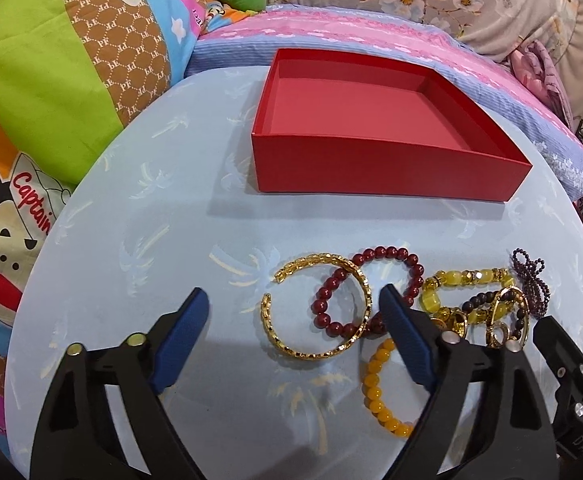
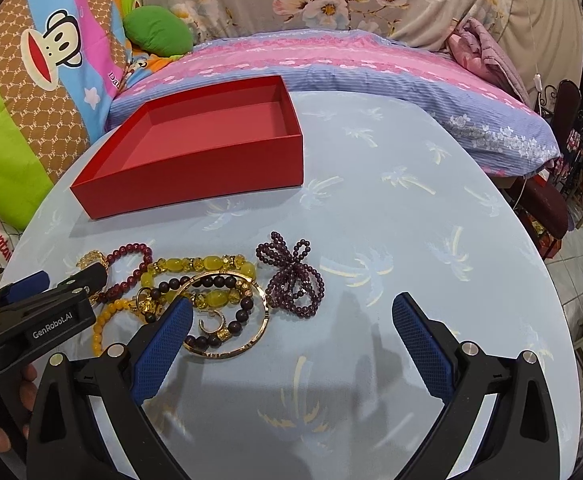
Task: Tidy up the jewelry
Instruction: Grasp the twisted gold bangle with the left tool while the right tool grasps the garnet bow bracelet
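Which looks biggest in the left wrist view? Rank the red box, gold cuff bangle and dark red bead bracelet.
1. red box, clearly largest despite lying farther away.
2. gold cuff bangle.
3. dark red bead bracelet, slightly smaller; they overlap, equally near.

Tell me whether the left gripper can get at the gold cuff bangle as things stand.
Probably yes. The left gripper is open with the gold cuff bangle lying between its fingers; only the dark red bead bracelet overlaps the cuff's right side.

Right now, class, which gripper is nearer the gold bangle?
Left. The left gripper hangs open right over the gold bangle, fingers on either side. The right gripper hangs open farther off, beyond the yellow bracelet.
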`<action>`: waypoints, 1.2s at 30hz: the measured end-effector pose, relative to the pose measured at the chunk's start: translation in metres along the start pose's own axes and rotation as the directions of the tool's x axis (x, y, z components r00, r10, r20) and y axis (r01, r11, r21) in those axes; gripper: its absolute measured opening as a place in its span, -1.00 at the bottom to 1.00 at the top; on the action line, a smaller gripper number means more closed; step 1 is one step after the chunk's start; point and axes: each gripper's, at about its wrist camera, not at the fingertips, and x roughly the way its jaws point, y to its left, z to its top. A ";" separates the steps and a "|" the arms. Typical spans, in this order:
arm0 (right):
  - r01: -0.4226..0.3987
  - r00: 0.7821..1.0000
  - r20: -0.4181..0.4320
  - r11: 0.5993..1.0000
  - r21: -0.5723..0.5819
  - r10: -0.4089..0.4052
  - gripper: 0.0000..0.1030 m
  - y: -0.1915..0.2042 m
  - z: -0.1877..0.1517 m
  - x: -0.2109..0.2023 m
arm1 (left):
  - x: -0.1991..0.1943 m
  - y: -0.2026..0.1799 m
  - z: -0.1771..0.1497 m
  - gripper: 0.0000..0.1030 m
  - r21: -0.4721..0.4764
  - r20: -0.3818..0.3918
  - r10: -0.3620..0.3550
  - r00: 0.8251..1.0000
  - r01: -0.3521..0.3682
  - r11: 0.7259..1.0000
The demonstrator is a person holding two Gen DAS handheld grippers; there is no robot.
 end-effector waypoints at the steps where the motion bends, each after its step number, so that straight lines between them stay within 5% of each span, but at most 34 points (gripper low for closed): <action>1: -0.001 1.000 -0.002 1.000 0.001 0.001 0.87 0.000 0.000 0.001 | 0.001 0.000 0.000 0.41 -0.001 -0.007 -0.010 1.000 0.010 1.000; 7: -0.004 1.000 -0.011 1.000 -0.003 0.004 0.87 0.003 0.001 0.006 | 0.001 -0.003 -0.002 0.05 -0.003 -0.006 -0.066 0.998 0.066 0.998; 22: 0.006 1.000 -0.007 0.999 0.049 -0.006 0.83 -0.015 0.012 0.012 | -0.022 0.004 0.000 0.04 -0.016 0.047 -0.102 0.994 0.103 0.995; 28: 0.005 1.000 -0.017 0.998 0.067 -0.004 0.53 -0.018 0.024 0.022 | -0.023 0.009 0.003 0.04 -0.022 0.044 -0.087 0.995 0.088 0.996; 36: -0.014 0.996 -0.082 0.998 0.054 0.019 -0.16 -0.013 0.020 0.038 | -0.020 0.009 0.003 0.04 -0.019 0.032 -0.080 0.996 0.081 0.997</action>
